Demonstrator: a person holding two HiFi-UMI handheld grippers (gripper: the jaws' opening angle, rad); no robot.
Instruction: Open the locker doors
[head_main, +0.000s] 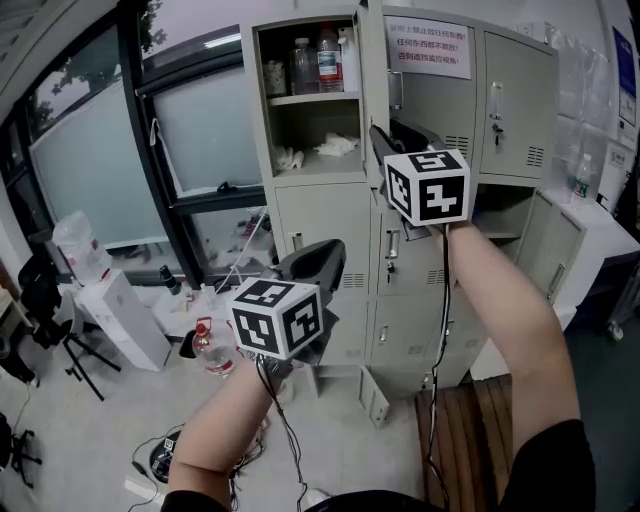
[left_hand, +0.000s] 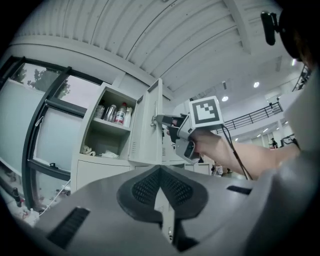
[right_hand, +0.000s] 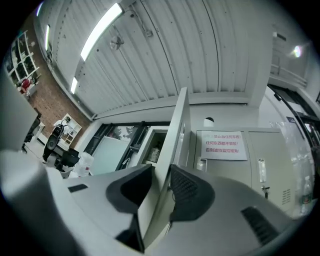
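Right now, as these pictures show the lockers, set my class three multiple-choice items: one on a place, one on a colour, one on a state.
1. Where do the bottles in the open top-left locker stand?
A. on its upper shelf
B. on its lower level
C. hung on its door

2. What colour is the print on the notice stuck to a shut locker door?
A. blue
B. red
C. green

3. How do the jaws of the left gripper stand?
A. together, with nothing between them
B. wide apart
C. clamped on a bottle

Answers:
1. A, the head view shows them lined up above the shelf board.
2. B, the characters are red on white paper.
3. A, the left gripper view shows the pads meeting with nothing between them.
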